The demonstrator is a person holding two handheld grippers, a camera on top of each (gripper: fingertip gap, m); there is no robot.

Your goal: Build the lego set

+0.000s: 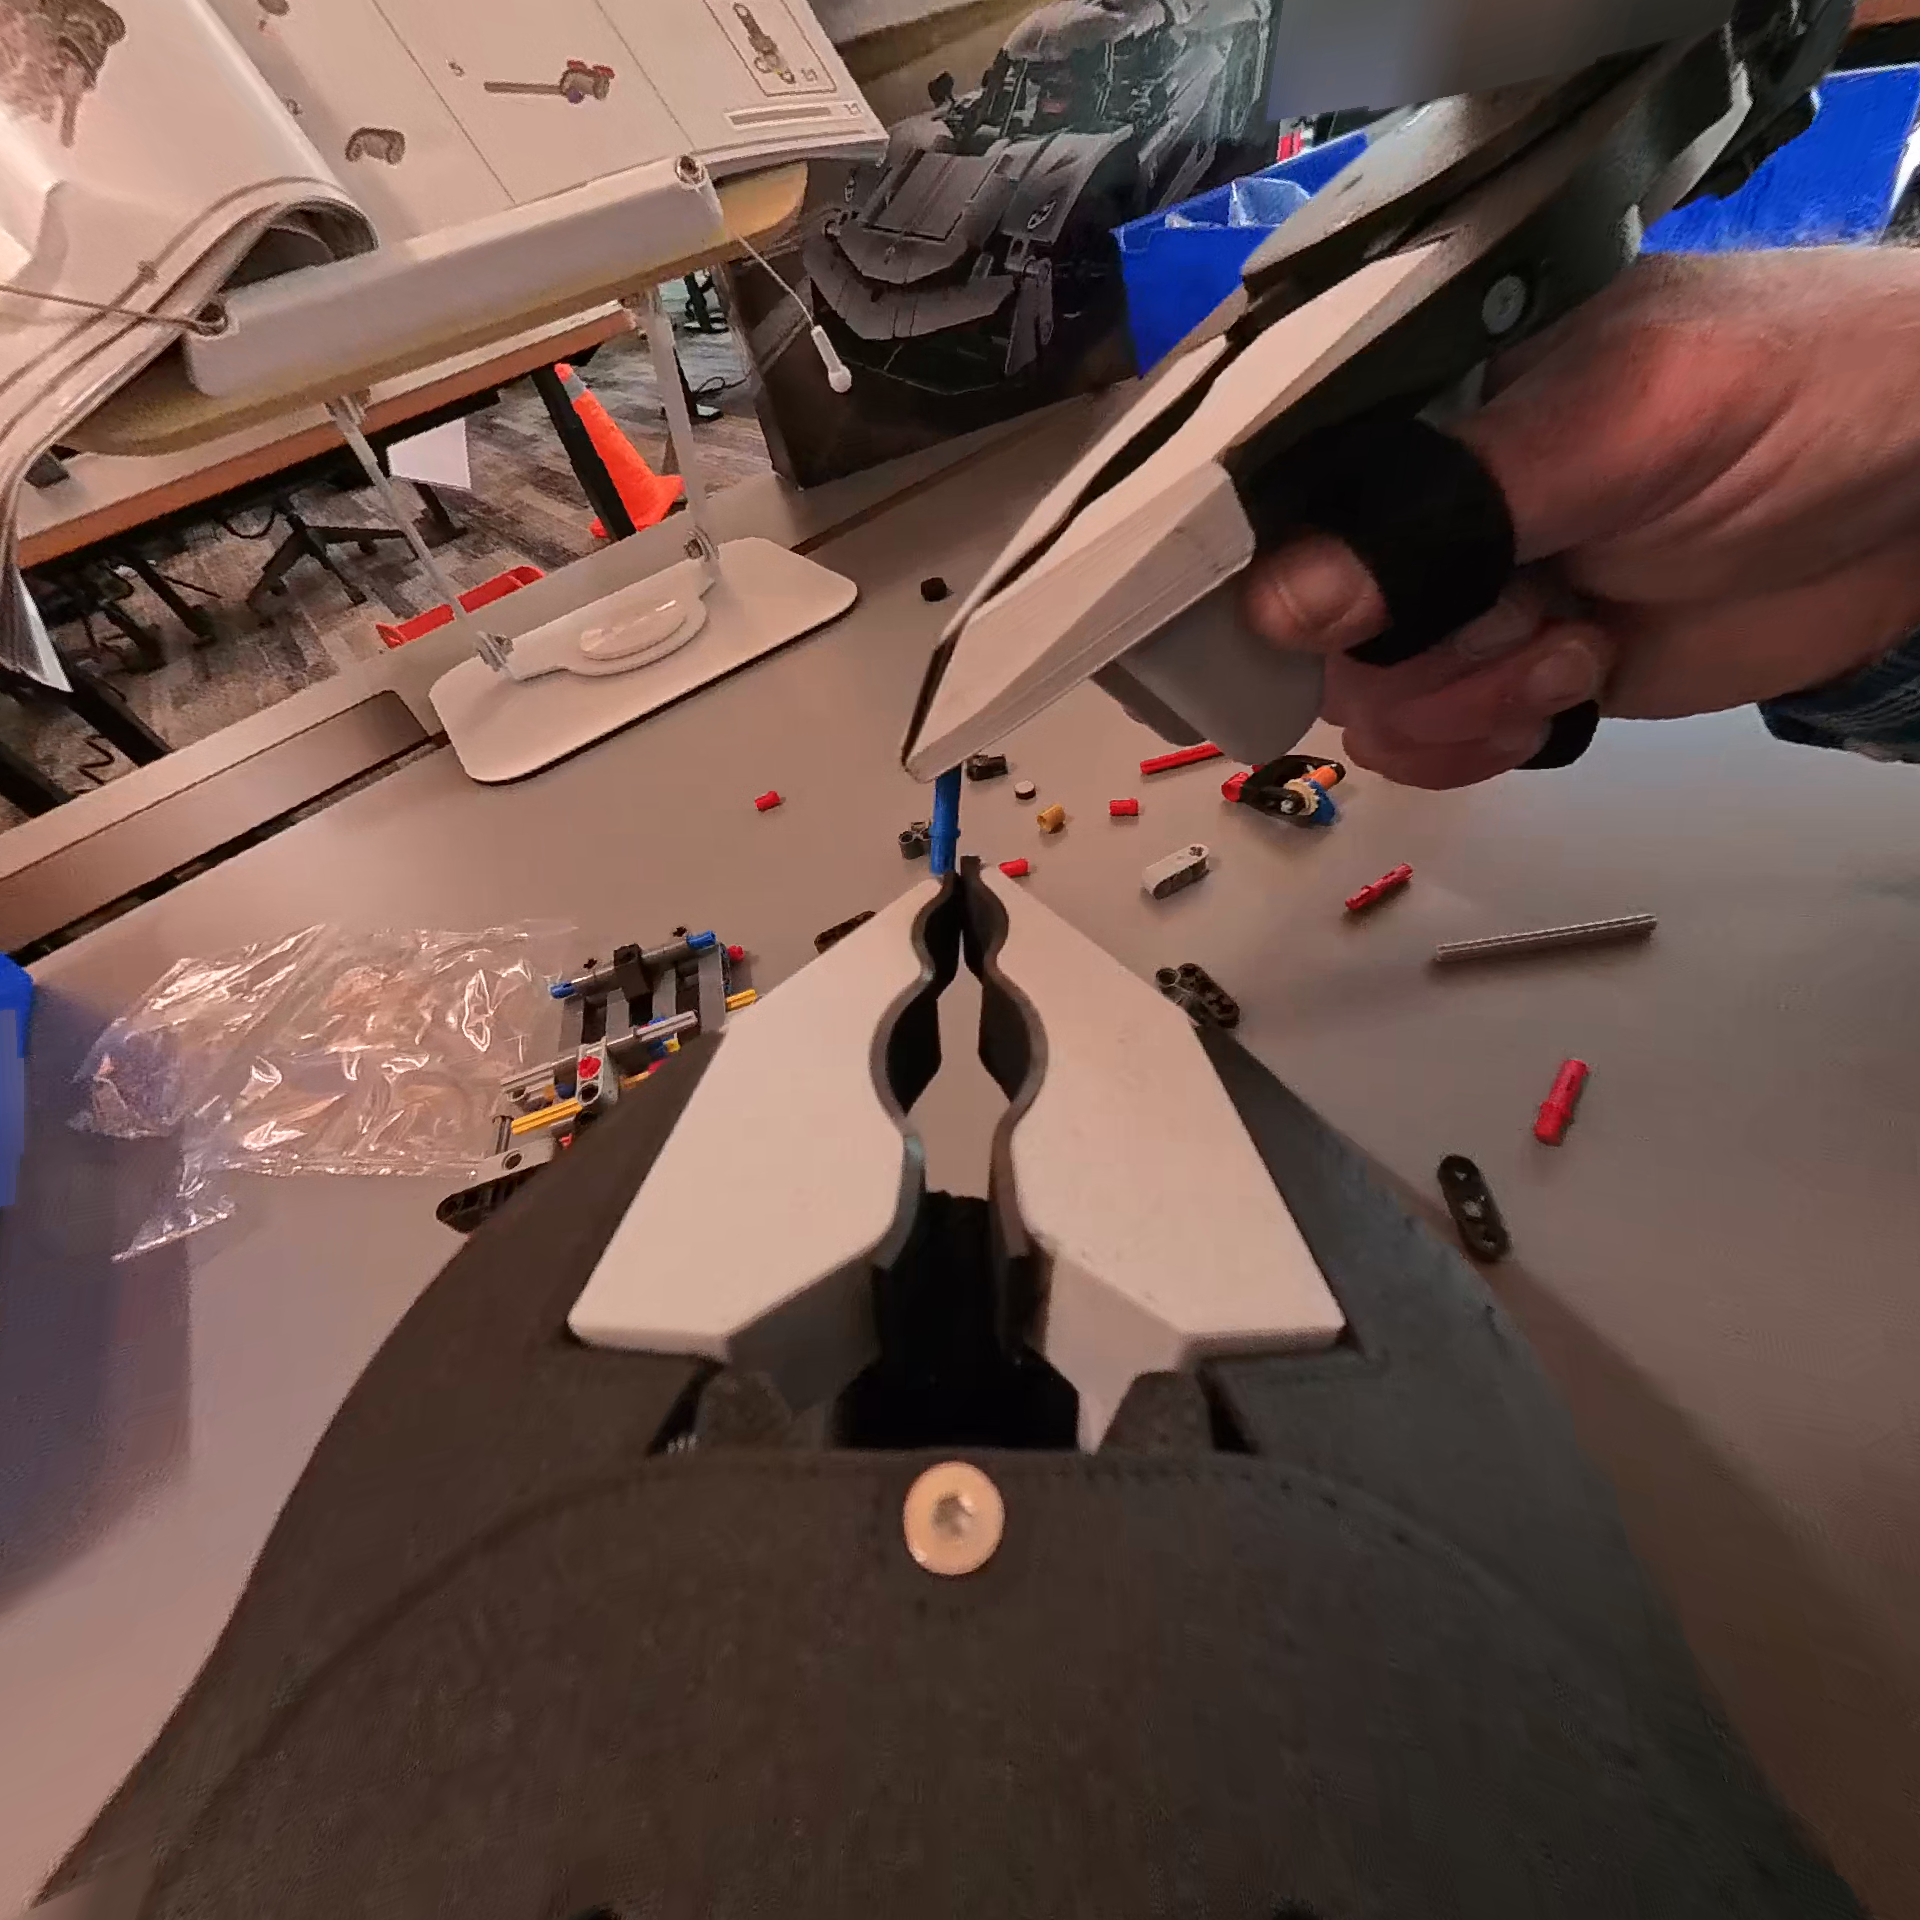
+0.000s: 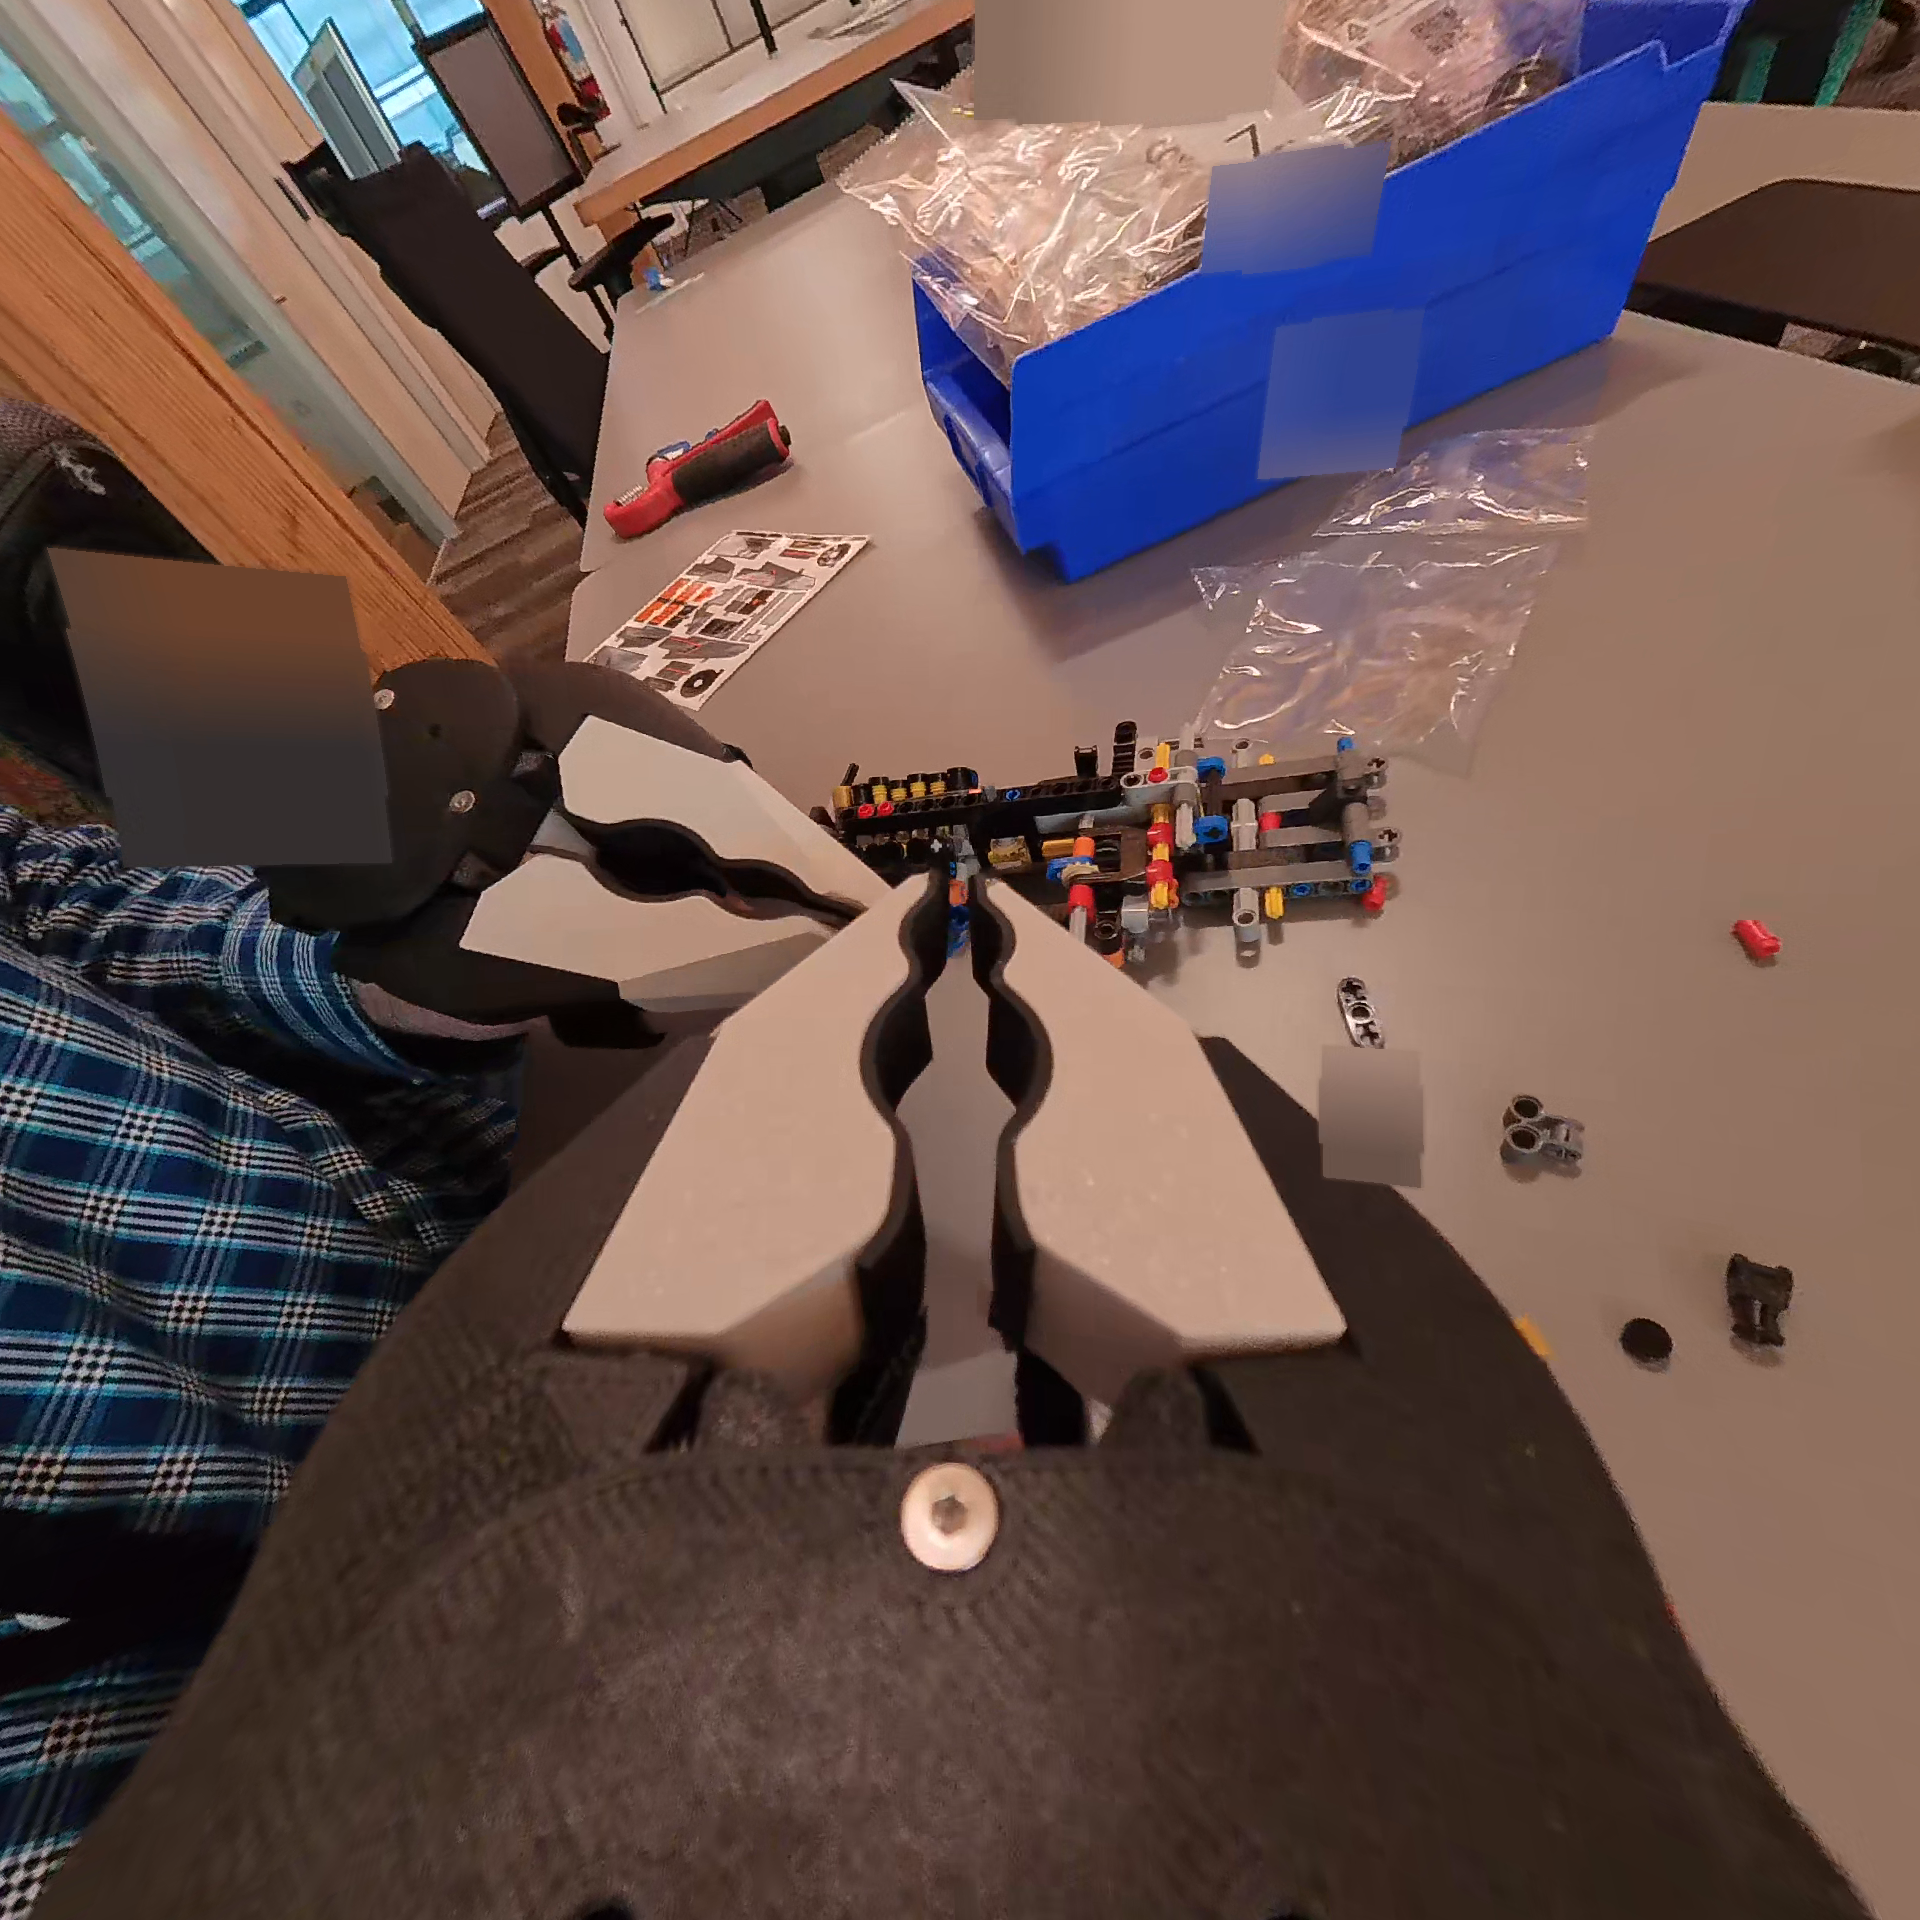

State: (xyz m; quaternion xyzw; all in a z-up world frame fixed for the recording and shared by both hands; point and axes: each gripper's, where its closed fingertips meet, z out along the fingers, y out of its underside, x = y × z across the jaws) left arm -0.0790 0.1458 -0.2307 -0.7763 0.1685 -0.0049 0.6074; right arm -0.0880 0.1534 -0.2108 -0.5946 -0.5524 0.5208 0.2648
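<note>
Left tool (image 1: 961,883) closed on a small dark piece, tips up against the slim blue plastic pin (image 1: 945,821). Right tool (image 1: 925,753) pinches that pin's top from above, likely mating the two parts mid-air. Just left on the grey desk (image 1: 1558,1403) sits the half-built multicolour beam-and-pin lego frame (image 2: 1195,831), kept within reach. Loose red pins scatter beyond; blue plastic bin (image 2: 1299,343) farther back.

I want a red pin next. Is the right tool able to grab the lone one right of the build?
Probably not yet: the right tool is shut on a blue pin. Otherwise bare table leaves the red pin approachable.
</note>
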